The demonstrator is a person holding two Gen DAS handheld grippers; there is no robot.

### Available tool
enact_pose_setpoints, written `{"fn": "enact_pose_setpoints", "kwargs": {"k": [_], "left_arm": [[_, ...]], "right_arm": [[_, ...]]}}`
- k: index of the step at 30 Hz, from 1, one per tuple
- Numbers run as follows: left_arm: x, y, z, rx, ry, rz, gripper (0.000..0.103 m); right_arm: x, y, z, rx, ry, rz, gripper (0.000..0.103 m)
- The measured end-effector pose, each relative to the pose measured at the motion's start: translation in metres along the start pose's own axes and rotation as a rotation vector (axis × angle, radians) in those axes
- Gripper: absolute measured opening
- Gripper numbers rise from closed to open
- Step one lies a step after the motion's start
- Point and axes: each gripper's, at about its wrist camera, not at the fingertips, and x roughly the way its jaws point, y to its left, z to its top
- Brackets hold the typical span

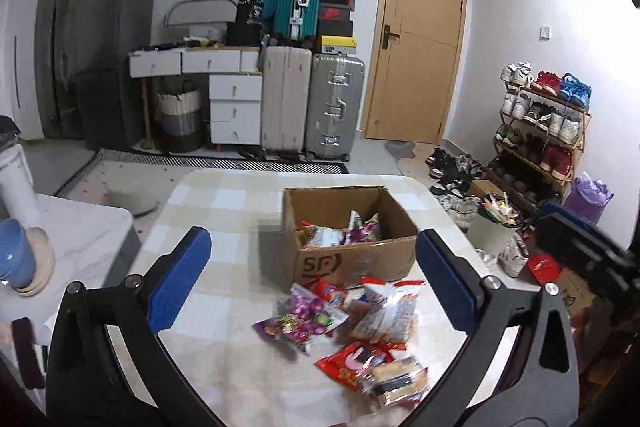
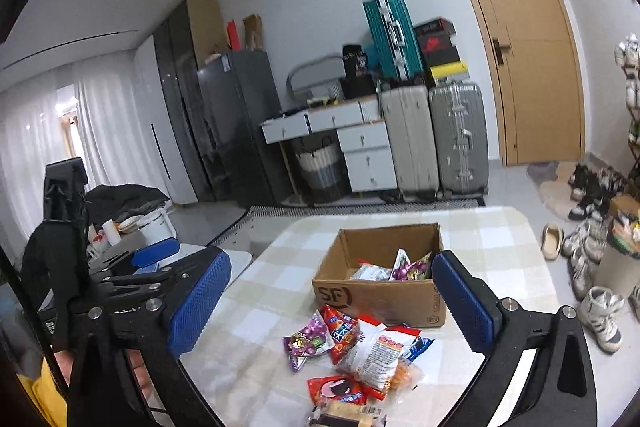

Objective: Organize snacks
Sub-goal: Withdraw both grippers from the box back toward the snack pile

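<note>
Both tools spread wide, nothing between the blue pads. Left tool point(image 1: 312, 279) and right tool point(image 2: 332, 301) both hang above the near edge of the checked-cloth tabletop point(image 1: 224, 211), pointing slightly down toward the far side.

Loose pile of crinkly plastic snack packets point(image 1: 352, 331) lies straight ahead and below each tool, on the tabletop, just on the near side of the open brown cardboard box point(image 1: 352, 259) (SF logo on its front wall). Box already holds a few packets; the pile touches or nearly touches its front wall.

Pile as a whole runs near-to-far, from the red packet with a pink face point(image 2: 340, 389) closest to me to the purple grape packet point(image 2: 310, 341) and the white-and-orange packet point(image 2: 378, 351) nearer the box. My read: neither tool is clearly nearer; purple sits left of centre, so left takes it. White packet's long axis runs roughly toward the box, slightly tilted. Box lies beyond the pile, so it's pick, carry forward, drop.
</note>
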Motion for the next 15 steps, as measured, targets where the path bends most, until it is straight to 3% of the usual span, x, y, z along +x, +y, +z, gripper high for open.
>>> {"fn": "enact_pose_setpoints", "kwargs": {"k": [8, 15], "left_arm": [[-0.033, 0.022, -0.039, 0.009, -0.037, 0.019, 0.102], [0.002, 0.032, -0.097, 0.041, 0.133, -0.038, 0.102]], "right_arm": [[-0.032, 0.016, -0.03, -0.068, -0.052, -0.034, 0.103], [-0.038, 0.005, -0.075, -0.076, -0.048, -0.075, 0.103]]}}
